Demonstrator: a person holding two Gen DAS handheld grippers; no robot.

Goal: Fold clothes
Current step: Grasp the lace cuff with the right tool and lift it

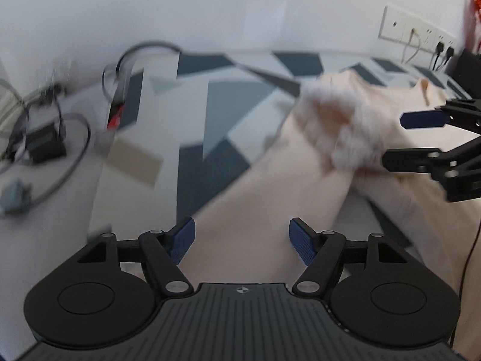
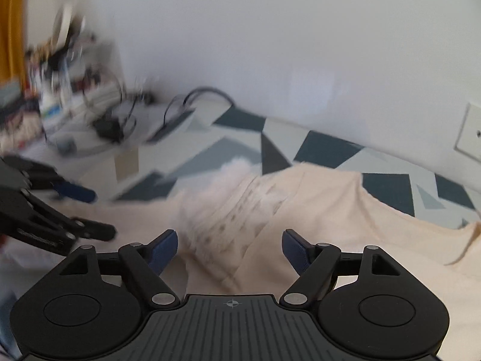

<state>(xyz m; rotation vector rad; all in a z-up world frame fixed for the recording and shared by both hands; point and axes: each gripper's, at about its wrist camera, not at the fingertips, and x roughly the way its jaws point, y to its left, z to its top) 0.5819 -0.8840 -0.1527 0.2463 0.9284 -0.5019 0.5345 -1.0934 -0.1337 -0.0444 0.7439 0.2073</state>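
Note:
A cream garment (image 1: pixel 270 186) (image 2: pixel 330 210) lies spread and rumpled on a cloth with a blue, grey and white geometric pattern (image 1: pixel 210 150) (image 2: pixel 327 150). It has a fluffy white patch (image 1: pixel 339 126) (image 2: pixel 234 168), blurred in both views. My left gripper (image 1: pixel 241 225) (image 2: pixel 100 213) hovers over the garment's near part, open, with nothing between its blue pads. My right gripper (image 2: pixel 229 236) (image 1: pixel 396 138) is also open above the garment, just right of the fluffy patch in the left wrist view. The pads of neither gripper press on the fabric.
Left of the patterned cloth, a white surface carries a black box (image 1: pixel 45 141) and looping cables (image 1: pixel 144 48). A wall socket panel (image 1: pixel 415 30) with plugs sits at the far right. Cluttered shelves (image 2: pixel 60 75) stand far left. A thin black cable (image 1: pixel 469 255) runs down the right edge.

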